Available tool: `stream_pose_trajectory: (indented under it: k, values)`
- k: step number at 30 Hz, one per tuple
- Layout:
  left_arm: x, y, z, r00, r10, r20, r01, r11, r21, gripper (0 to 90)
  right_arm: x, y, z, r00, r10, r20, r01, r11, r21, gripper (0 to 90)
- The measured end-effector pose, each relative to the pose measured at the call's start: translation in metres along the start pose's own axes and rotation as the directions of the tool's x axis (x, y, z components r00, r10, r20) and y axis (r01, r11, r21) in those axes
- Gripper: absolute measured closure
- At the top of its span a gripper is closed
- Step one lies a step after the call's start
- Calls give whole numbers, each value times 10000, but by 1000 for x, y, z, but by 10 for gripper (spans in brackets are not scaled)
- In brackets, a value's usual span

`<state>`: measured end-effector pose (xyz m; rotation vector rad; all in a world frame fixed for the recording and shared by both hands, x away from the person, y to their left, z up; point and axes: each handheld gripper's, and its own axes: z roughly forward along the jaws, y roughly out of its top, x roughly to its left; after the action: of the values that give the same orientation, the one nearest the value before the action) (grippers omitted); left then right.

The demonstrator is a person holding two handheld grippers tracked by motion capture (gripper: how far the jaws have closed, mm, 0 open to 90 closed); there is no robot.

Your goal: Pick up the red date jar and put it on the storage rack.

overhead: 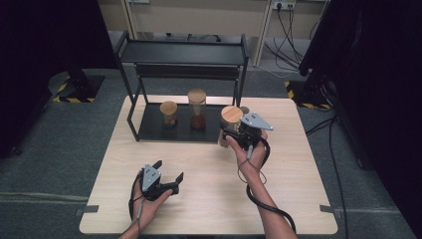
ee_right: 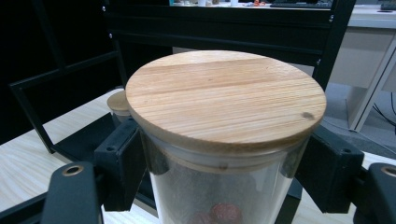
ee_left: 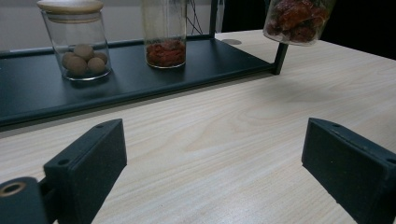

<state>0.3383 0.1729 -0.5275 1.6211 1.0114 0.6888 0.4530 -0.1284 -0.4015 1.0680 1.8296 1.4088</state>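
High view: left tongs (overhead: pixel 168 175) spread, empty, low over worktop (overhead: pixel 209 199). Right tongs (overhead: pixel 230 133) pinch wooden-lidded jar (overhead: pixel 231 119) at right end of black rack (overhead: pixel 164 130).

Left gripper view: short jar (ee_left: pixel 79 49) and tall jar (ee_left: pixel 164 35) stand on rack's lower shelf; held jar clear of worktop.

Right gripper view: jaws clamp glass just under lid (ee_right: pixel 224 95).

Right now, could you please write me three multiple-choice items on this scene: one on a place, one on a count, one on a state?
1. Where is the jar of round brown balls?
A. on the rack's bottom shelf
B. on the floor
C. in the left gripper

2. How many jars have wooden lids?
A. one
B. three
C. five

3. The left gripper is:
A. shut on a jar
B. open
C. shut on a lid

Key:
1 A: the ball jar stands on the rack.
2 B: ball jar, tall jar, held jar.
3 B: the left gripper has bare table between its jaws.
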Motion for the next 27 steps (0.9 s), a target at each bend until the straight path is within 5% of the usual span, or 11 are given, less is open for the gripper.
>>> stream_pose_trajectory:
  k: [27]
  values:
    - [0, 0, 0, 10000, 9, 6, -9, 10000, 17, 61, -1, 11, 30, 9998, 99, 165, -103, 9997, 227, 254]
